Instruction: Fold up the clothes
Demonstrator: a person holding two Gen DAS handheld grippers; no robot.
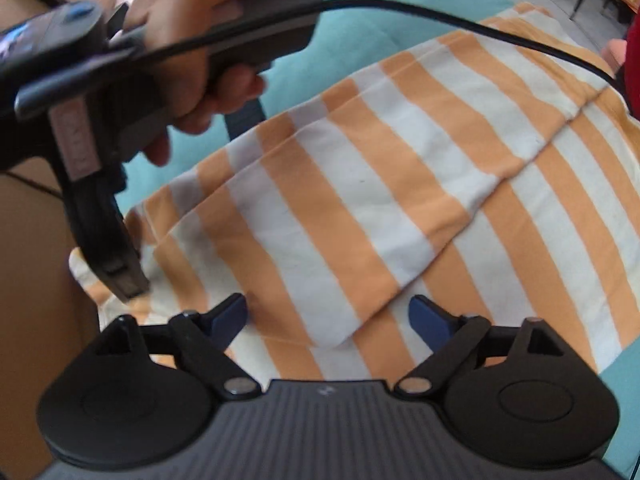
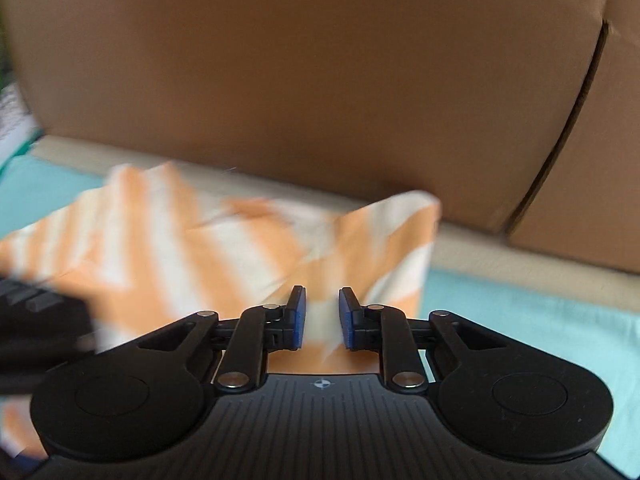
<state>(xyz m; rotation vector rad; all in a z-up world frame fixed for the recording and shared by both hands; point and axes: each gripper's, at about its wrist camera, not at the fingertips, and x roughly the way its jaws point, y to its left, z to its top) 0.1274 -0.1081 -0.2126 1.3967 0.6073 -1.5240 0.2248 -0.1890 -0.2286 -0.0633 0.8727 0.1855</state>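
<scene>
I have the striped shirt point(image 1: 400, 184) lying on the teal sheet point(image 1: 360, 36), one sleeve folded across it, beside the cardboard box point(image 2: 320, 72). My left gripper point(image 1: 328, 316) is spread wide above the shirt; my right gripper point(image 2: 322, 316) is parted, holding nothing. Its cable point(image 1: 440, 16) over the shirt could snag and drag the fold.
</scene>
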